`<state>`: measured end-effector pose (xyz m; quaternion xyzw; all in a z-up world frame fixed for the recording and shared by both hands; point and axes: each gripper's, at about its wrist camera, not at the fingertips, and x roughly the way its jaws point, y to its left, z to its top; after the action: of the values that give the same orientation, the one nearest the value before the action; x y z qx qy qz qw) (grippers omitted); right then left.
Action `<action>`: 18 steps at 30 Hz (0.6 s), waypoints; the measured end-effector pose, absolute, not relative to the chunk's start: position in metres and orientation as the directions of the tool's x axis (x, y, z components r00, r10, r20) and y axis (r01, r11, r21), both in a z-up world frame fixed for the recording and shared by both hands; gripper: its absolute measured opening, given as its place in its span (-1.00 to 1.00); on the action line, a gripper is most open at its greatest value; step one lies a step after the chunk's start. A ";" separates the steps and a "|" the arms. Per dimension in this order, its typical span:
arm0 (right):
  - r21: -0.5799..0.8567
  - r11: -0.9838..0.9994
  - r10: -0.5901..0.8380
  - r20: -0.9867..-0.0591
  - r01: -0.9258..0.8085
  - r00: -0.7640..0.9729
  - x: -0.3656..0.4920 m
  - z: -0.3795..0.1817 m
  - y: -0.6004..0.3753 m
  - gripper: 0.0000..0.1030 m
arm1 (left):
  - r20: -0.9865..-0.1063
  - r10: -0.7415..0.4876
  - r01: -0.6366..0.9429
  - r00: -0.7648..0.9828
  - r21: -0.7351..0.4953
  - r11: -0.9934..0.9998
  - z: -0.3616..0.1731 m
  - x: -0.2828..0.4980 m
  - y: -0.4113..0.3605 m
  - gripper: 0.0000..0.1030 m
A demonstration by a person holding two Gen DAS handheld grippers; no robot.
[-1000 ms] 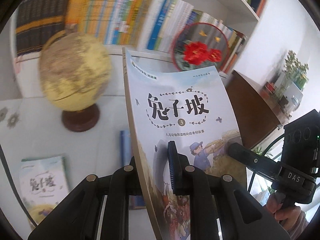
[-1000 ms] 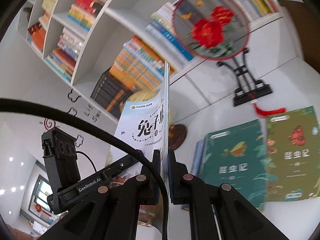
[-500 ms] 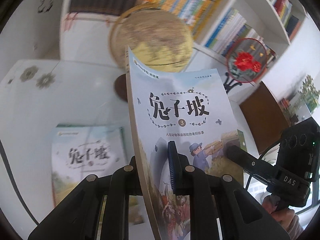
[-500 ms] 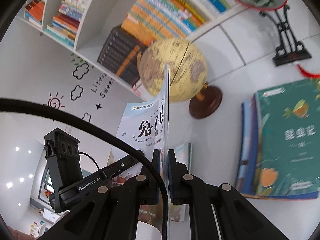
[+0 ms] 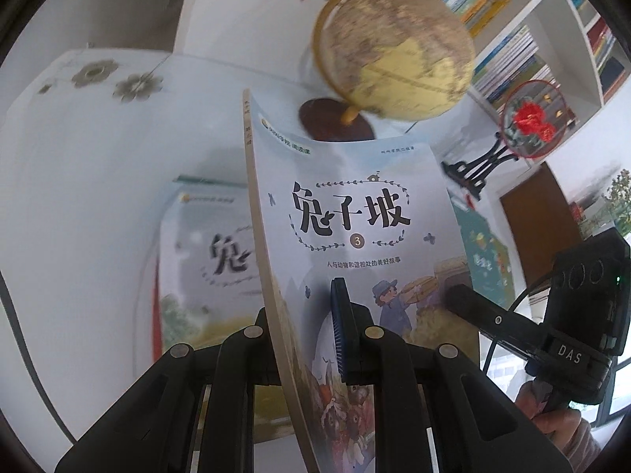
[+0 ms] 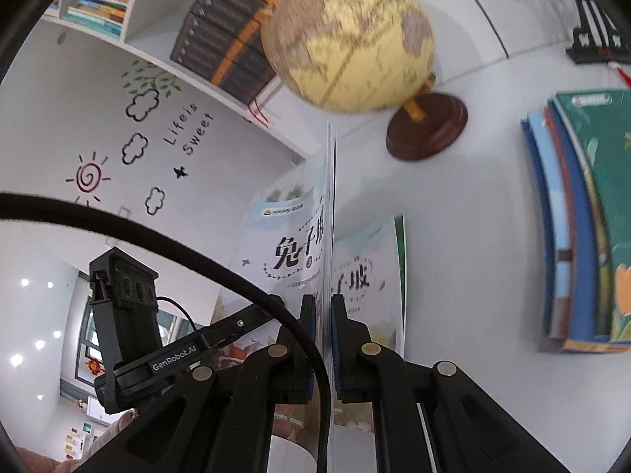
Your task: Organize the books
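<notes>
A pale blue paperback numbered 3 [image 5: 355,216] hangs upright above the white table [image 5: 98,165], and both grippers hold it. My left gripper [image 5: 307,315] is shut on its lower edge near the spine. My right gripper [image 6: 323,315] is shut on the opposite page edge, so the right wrist view shows the paperback [image 6: 292,244] nearly edge-on. The right gripper [image 5: 457,295] also shows in the left wrist view, clamped on the cover's right side. A matching pale blue book [image 5: 205,252] lies flat on the table just beneath and behind the held one, the same flat book [image 6: 366,276] in the right view.
A yellow globe [image 5: 394,51] on a brown base stands behind the books. A stack of green and blue books [image 6: 583,236] lies to the right. A round red-flower fan [image 5: 532,118] on a black stand and a white bookshelf [image 6: 221,39] full of books sit further back.
Both grippers have carried the held book down and to the left, from in front of the shelf to just above the matching book on the table. Both grips are unchanged.
</notes>
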<state>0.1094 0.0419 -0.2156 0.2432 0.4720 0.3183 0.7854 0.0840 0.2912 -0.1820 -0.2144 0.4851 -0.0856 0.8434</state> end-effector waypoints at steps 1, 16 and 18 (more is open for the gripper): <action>0.684 0.680 0.729 -0.593 -0.263 0.343 0.110 -0.221 0.045 -0.86 | -0.785 -0.351 -0.067 0.510 -0.443 0.894 -0.186 0.083 0.293 -0.73; 0.624 0.755 0.655 -0.701 -0.201 0.283 0.115 -0.266 0.078 -0.62 | -0.875 -0.301 -0.092 0.379 -0.359 0.929 -0.222 0.081 0.312 -0.35; 0.607 0.774 0.633 -0.729 -0.182 0.259 0.115 -0.271 0.080 -0.33 | -0.897 -0.274 -0.099 0.347 -0.326 0.940 -0.225 0.079 0.312 -0.33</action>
<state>0.1151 0.0796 -0.2707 0.2062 0.5474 0.2659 0.7662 0.0791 0.3124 -0.2255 -0.1643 0.5687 -0.0544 0.8041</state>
